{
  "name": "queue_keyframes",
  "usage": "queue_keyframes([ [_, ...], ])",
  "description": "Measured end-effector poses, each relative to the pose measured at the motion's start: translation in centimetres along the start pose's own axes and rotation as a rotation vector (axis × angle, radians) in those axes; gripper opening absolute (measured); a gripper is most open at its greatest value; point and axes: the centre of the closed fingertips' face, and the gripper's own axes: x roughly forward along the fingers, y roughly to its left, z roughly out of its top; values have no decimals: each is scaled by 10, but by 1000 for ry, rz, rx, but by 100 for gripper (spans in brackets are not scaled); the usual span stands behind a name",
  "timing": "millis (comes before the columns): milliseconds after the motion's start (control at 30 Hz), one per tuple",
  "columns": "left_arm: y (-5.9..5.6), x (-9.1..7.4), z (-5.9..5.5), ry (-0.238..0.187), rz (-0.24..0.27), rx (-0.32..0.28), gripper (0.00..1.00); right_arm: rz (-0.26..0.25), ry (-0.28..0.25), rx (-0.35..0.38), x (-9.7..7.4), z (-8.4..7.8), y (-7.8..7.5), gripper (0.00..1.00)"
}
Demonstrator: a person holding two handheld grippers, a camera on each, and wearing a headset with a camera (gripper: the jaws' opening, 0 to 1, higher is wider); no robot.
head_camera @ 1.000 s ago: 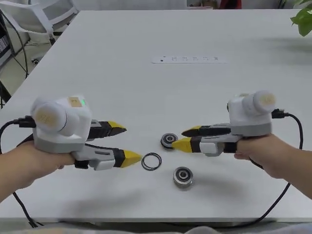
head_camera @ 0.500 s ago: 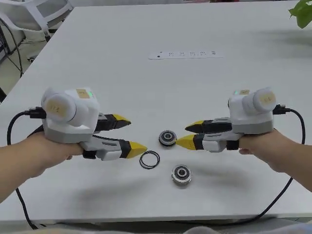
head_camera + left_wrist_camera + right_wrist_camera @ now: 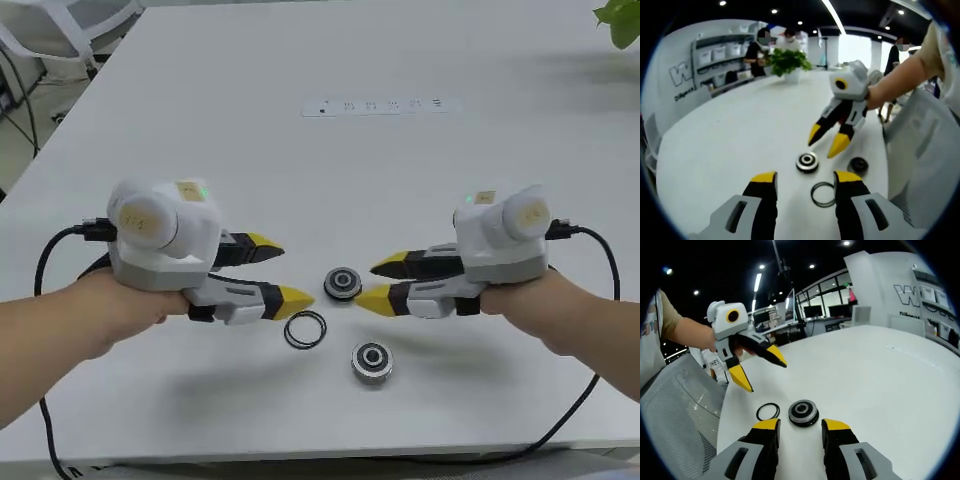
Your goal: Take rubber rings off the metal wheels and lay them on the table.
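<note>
Two metal wheels rest on the white table (image 3: 300, 170). One wheel (image 3: 343, 283) (image 3: 807, 162) (image 3: 803, 412) lies between both grippers' tips; the other wheel (image 3: 372, 360) (image 3: 858, 165) sits nearer the table's front edge. Two loose black rubber rings (image 3: 305, 329) (image 3: 823, 193) (image 3: 768, 411) lie stacked flat beside them. My left gripper (image 3: 276, 270) (image 3: 806, 179) (image 3: 760, 367) hovers open, left of the rings. From the right, my right gripper (image 3: 378, 282) (image 3: 798, 425) (image 3: 829, 138) points open at the first wheel, holding nothing.
A flat white power strip (image 3: 378, 106) is set into the table's middle, farther back. Black cables (image 3: 605, 300) trail from both grippers over the front edge. A plant (image 3: 622, 18) (image 3: 786, 60) stands at the far right corner, a white chair (image 3: 60, 30) at far left.
Both grippers have drawn a little closer to the wheel between them. The head camera has shifted, sliding the table scene slightly. Wheels and rings lie as before.
</note>
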Motion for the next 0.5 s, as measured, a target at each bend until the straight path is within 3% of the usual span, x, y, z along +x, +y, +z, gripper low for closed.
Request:
queue_keyframes([
  [500,0,22,-3,8,-27,-3,40,12,26,-40,11,-7,-3,31],
])
